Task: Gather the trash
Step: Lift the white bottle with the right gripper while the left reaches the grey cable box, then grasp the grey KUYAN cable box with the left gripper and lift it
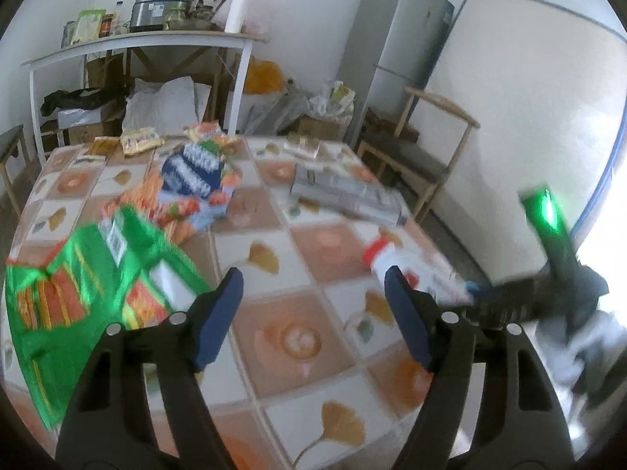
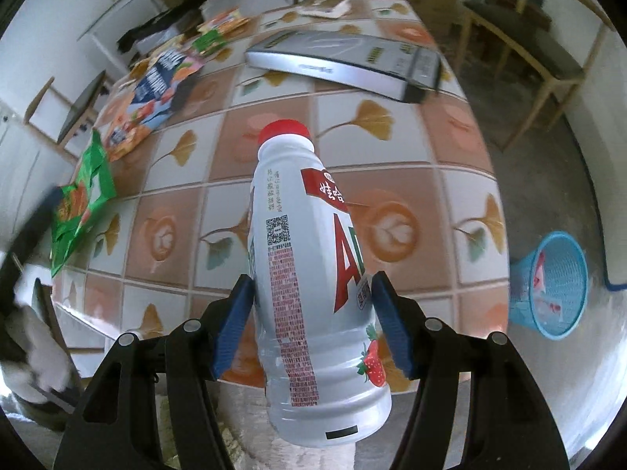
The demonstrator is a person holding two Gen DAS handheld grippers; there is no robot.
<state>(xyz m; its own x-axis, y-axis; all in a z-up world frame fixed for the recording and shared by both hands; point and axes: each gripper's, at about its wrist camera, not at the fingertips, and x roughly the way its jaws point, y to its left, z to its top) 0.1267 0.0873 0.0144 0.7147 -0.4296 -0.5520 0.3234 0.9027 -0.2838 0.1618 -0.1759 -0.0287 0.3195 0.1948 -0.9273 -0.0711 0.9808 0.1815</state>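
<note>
Two views, left wrist first: my left gripper point(image 1: 313, 313) hanging open over tiled table point(image 1: 298, 235), nothing between pads. Green snack bag point(image 1: 78, 293) lying just left of it, overhanging near table edge; looking light, crinkly, limp, best pinched at flat corner. Room ahead staying free. Right wrist view: my right gripper point(image 2: 311, 325) clamping white bottle point(image 2: 313, 274) at lower body, red cap pointing away. Bottle seeming light, rigid, slick-labelled. Blue bin point(image 2: 552, 286) sitting on floor beyond table's right edge, open path.
</note>
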